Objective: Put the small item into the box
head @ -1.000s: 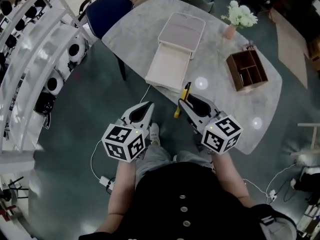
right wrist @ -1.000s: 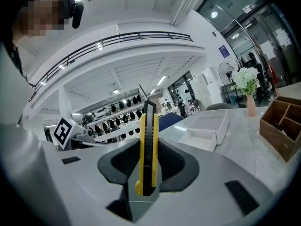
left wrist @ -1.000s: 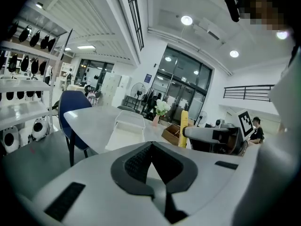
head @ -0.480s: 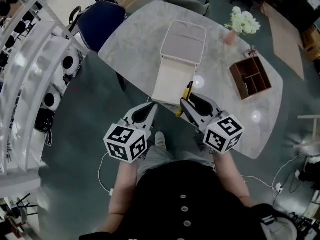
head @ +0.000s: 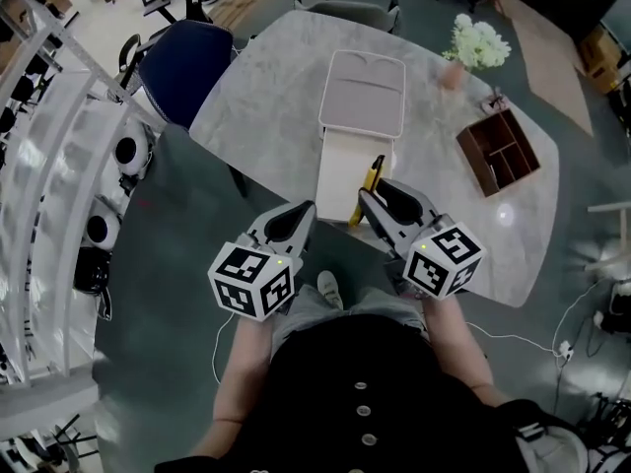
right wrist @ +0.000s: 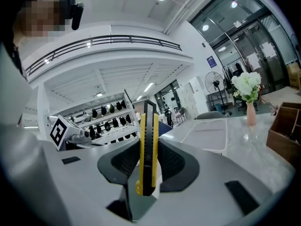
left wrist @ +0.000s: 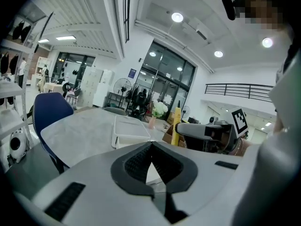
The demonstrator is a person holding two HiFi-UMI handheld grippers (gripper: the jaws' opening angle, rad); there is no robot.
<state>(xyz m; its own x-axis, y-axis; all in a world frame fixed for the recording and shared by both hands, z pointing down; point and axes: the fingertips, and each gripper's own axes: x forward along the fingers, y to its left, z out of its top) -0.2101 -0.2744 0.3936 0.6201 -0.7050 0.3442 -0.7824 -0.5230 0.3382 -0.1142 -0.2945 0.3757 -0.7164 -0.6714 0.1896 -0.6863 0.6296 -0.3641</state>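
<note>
A yellow and black utility knife (head: 368, 183) stands upright in my right gripper (head: 367, 201), which is shut on it just over the table's near edge. In the right gripper view the knife (right wrist: 147, 145) is clamped between the dark pads. The white box (head: 345, 164) lies open right in front of both grippers, its lid (head: 363, 92) folded back behind it. My left gripper (head: 304, 211) hovers at the box's near left corner, jaws shut and empty. From the left gripper view (left wrist: 151, 144) the box (left wrist: 130, 128) lies ahead and the knife (left wrist: 175, 125) stands at the right.
The box rests on a grey marble-look table (head: 261, 101). A brown wooden organizer (head: 503, 151) and a vase of white flowers (head: 475, 39) sit at the table's right. A blue chair (head: 185, 62) stands at the table's far left, with shelving along the left wall.
Both grippers have moved forward toward the table, so the box now lies right at their tips. The knife stays clamped in the right gripper; the left stays shut.
</note>
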